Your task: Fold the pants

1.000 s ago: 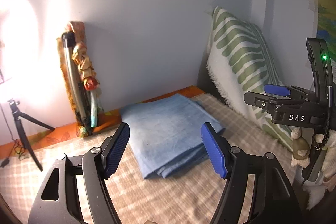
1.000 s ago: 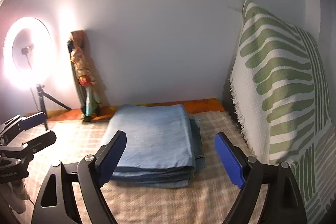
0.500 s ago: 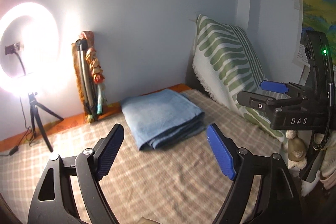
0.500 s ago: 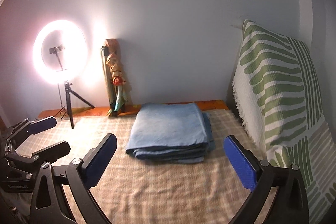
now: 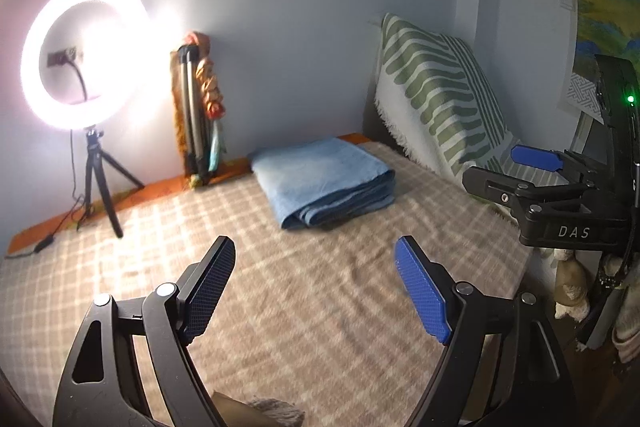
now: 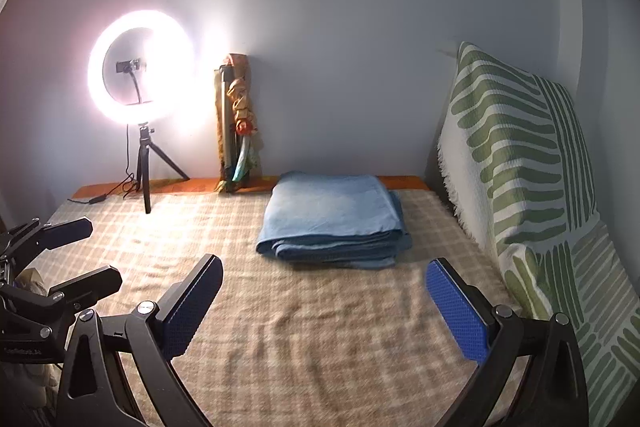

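Pants: soft, light blue cloth, folded into a thick stack on the bed; layers will likely slide, so take hold along the near folded edge. The stack lies at 12 o'clock of the right gripper, well apart. Left gripper: pants at 12 o'clock too. Both spread, having just widened, nothing between.

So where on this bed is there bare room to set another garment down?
The checked blanket lies bare from the folded blue pants forward to the grippers, and between the pants and the ring light tripod. It is crowded along the back wall, with the tripod and a wrapped bundle, and tight on the right, where the green-striped pillow stands close beside the pants.
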`<state>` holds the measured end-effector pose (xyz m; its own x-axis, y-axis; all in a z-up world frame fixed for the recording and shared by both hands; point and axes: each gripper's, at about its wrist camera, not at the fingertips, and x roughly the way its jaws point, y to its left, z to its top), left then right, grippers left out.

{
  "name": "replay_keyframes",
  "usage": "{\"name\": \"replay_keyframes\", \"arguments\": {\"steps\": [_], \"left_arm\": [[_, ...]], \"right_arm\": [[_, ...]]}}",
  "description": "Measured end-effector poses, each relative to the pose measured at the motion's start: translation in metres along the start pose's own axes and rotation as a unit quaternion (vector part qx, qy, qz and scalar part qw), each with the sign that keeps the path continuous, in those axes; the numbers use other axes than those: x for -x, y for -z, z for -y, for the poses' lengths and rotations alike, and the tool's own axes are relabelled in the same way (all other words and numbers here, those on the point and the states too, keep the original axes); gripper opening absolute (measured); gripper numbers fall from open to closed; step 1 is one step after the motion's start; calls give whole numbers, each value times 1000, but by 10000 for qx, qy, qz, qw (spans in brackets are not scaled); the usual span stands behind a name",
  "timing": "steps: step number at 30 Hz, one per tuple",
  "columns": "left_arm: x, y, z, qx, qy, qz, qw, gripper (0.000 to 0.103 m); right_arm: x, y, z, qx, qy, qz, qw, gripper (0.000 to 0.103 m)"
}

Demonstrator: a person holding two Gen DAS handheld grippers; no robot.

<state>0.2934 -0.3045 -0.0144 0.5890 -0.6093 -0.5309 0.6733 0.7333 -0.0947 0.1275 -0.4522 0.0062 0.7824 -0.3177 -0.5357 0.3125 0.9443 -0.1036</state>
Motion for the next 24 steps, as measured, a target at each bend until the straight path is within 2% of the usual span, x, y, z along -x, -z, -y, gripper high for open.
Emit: {"name": "replay_keyframes", "arguments": {"steps": [9,13,24], "left_arm": [[9,17,-8,-74,2,-20,10000,83],[11,24,-9,-150,5,-50,9999,83],[20,45,-18,-144,10,-159,9998,83]], "right_arm": [[6,19,-26,106,191,-14,9998,103],[11,25,-30,-47,174,9,9998,103],[29,49,-35,-436,510,61,9977,103]]}}
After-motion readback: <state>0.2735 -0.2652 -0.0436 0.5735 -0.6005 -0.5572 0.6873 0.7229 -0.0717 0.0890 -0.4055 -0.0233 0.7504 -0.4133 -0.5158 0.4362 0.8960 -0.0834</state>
